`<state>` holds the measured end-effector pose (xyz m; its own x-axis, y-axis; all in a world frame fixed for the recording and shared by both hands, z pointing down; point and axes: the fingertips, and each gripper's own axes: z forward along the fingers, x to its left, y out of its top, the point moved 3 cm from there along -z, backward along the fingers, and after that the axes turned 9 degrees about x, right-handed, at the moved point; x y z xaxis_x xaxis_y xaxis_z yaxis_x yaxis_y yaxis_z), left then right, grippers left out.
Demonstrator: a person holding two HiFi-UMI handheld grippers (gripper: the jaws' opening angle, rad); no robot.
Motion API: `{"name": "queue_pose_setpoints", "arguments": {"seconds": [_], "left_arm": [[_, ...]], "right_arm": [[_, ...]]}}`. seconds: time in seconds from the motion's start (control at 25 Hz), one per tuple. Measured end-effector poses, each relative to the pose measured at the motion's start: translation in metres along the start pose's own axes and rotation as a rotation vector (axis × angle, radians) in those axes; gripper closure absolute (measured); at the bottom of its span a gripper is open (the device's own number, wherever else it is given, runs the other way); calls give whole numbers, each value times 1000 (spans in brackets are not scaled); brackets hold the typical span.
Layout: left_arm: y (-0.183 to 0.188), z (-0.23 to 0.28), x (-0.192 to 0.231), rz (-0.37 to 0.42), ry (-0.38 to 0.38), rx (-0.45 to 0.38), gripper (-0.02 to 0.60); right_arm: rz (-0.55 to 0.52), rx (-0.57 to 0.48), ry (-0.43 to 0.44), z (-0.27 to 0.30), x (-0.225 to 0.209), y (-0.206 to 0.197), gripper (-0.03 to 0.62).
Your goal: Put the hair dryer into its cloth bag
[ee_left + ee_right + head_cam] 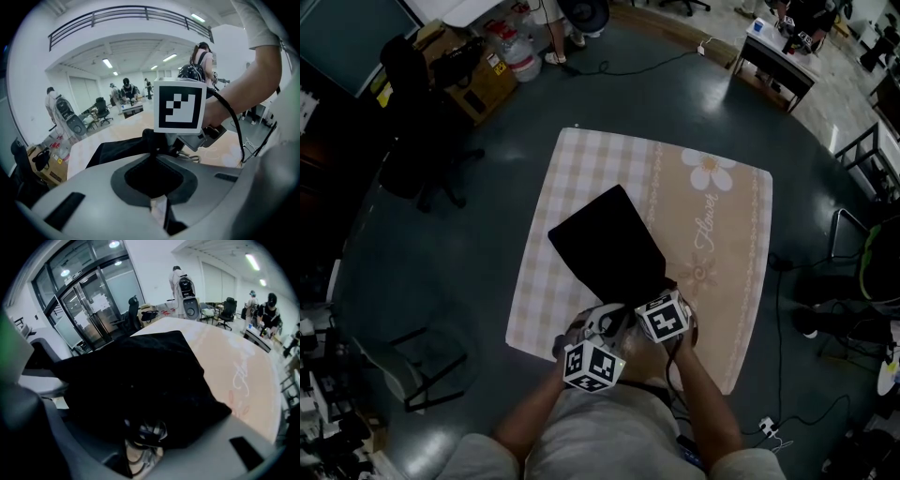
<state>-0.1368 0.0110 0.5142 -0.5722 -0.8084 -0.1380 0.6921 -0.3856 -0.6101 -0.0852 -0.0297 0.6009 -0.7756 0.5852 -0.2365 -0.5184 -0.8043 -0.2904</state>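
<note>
The black cloth bag (609, 248) lies flat on a beige checked mat (712, 225), its near end at my two grippers. My left gripper (589, 330) is shut on the bag's near edge; in the left gripper view black cloth (117, 147) is pinched where the jaws (155, 152) meet. My right gripper (649, 298) sits just right of it, at the same end. In the right gripper view the bulging bag (140, 376) fills the wide gap between the jaws (140, 427), and a coiled cord (146, 433) shows under it. The hair dryer's body is hidden.
The mat lies on a dark floor. A black office chair (422, 150) and cardboard boxes (478, 80) stand far left, a desk (773, 61) far right. Cables and a power strip (766, 427) lie near right, and a metal frame (431, 375) near left. People stand far off.
</note>
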Motion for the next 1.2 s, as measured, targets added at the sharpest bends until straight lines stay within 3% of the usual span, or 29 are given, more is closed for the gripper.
{"name": "queue_pose_setpoints", "arguments": {"seconds": [0.48,0.76,1.2], "left_arm": [[-5,3,-2,-14,5,16,569],[-11,7,-2,-71,17,25,569],[-12,7,-4,-86,55,32,569]], "right_arm": [[37,-62,12,3,-1,10,413],[-22,-153,-34,2,2,10,412],[-63,-231,-22,-34,16,-28,388]]}}
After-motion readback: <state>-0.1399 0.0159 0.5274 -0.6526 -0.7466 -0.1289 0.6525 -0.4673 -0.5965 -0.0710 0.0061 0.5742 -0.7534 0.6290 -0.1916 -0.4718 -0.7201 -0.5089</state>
